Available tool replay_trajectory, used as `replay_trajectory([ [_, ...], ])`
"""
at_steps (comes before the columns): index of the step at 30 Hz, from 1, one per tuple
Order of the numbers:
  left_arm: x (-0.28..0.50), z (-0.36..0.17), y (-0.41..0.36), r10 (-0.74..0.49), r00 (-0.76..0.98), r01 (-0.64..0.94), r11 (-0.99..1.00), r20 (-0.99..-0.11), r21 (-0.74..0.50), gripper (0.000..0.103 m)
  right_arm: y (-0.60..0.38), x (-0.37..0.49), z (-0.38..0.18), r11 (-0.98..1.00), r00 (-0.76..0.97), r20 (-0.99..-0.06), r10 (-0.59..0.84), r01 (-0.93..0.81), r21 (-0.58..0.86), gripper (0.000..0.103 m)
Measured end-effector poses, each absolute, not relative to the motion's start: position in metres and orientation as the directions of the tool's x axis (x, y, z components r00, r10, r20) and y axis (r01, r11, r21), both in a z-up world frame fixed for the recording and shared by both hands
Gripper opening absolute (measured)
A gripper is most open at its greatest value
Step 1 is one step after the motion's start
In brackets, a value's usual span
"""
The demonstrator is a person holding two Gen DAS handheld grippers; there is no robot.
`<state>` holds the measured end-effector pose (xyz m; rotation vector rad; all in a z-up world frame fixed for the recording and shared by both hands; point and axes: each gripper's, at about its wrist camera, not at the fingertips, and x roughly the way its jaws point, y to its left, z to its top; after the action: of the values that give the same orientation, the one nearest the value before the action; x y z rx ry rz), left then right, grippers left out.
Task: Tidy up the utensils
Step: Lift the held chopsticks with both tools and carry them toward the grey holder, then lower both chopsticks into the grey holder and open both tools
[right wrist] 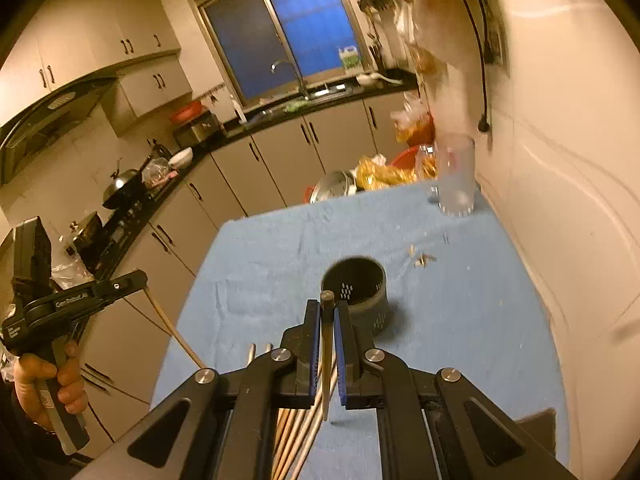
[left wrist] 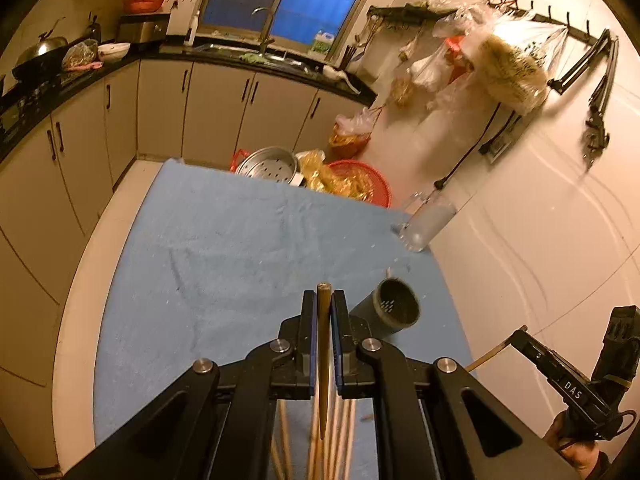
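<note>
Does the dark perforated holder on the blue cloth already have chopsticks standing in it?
No, the holder is empty in the right wrist view; its perforated inside shows with nothing in it.

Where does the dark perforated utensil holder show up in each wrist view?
Left wrist: the utensil holder sits lower centre-right on the blue cloth, just right of the left gripper.
Right wrist: the holder is centre frame, directly beyond the right gripper.
Shared landmark: the clear glass by the wall.

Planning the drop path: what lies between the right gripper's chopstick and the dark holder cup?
Nothing: in the right wrist view only bare blue cloth separates the right gripper, shut on its chopstick, from the holder cup.
</note>
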<state>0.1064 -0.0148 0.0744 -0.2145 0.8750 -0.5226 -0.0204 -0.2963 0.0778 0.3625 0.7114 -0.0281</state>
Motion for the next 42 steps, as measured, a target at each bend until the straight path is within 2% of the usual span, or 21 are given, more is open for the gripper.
replay_trajectory([
  [14, 0.132, 0.15, -0.062, -0.59, 0.62, 0.425, 0.806, -0.517, -0.411, 0.007, -0.317, -0.011, 0.163, 0.952, 0.882, -0.47, 0.037, 0.113, 0.285, 0.008],
  [18, 0.144, 0.152, -0.083, -0.582, 0.664, 0.419, 0.81, -0.469, -0.411, 0.007, -0.32, -0.003, 0.176, 0.961, 0.906, -0.423, -0.006, 0.123, 0.249, 0.008],
  [21, 0.154, 0.141, -0.104, -0.58, 0.664, 0.419, 0.812, -0.473, -0.407, 0.007, -0.32, 0.01, 0.177, 0.969, 0.913, -0.408, -0.029, 0.125, 0.212, 0.008],
  [34, 0.166, 0.083, -0.159, -0.531, 0.599, 0.467, 0.84, -0.599, -0.278, 0.007, -0.325, 0.058, 0.108, 0.977, 0.83, -0.557, -0.023, 0.137, 0.164, 0.008],
  [42, 0.171, 0.058, -0.167, -0.492, 0.571, 0.449, 0.857, -0.657, -0.253, 0.007, -0.327, 0.068, 0.073, 0.974, 0.785, -0.62, 0.0, 0.14, 0.176, 0.008],
])
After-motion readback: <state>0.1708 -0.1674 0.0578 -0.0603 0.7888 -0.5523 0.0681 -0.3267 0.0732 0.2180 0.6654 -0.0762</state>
